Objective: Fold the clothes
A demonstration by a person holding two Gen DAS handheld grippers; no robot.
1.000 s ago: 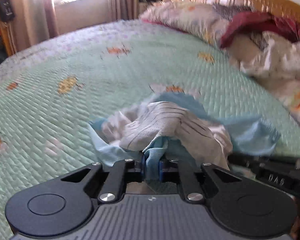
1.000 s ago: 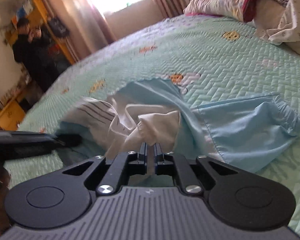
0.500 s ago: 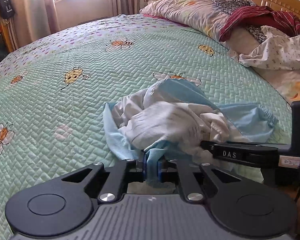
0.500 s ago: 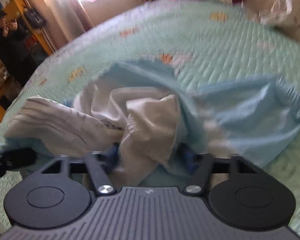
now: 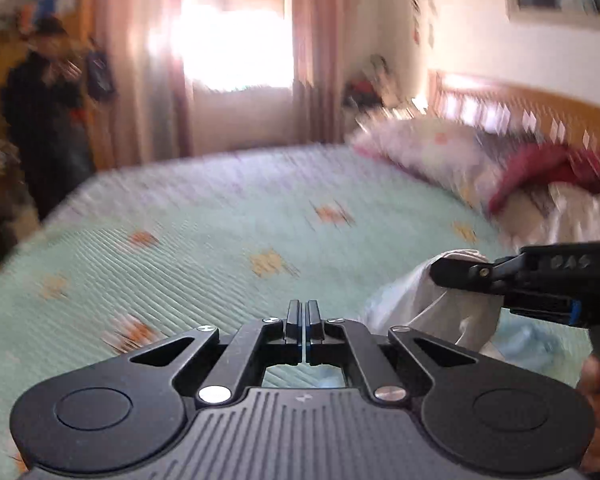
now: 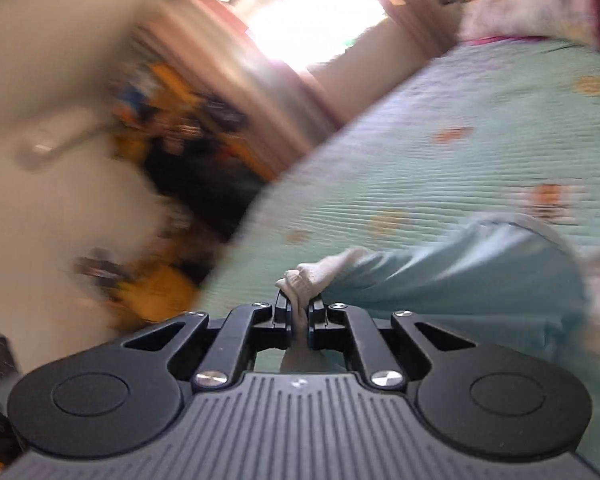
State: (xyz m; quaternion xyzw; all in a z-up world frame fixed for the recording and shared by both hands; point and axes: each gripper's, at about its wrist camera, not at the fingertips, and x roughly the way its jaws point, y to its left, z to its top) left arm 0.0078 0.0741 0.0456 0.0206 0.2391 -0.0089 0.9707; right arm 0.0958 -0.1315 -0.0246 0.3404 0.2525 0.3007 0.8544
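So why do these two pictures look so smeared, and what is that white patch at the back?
Left wrist view: the bedspread and pillow are streaked with motion blur, while the left gripper stays sharp; the window is blown out white. Right wrist view: heavier smear, the room tilted, only the right gripper and pinched garment fairly crisp.

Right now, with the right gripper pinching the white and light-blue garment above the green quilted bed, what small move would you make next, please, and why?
Probably bring the left gripper across to take a second hold on the white and light-blue garment. Its jaws are shut on nothing, while the right gripper, still closing, pinches a white fold and the rest hangs bunched over the green quilted bed.
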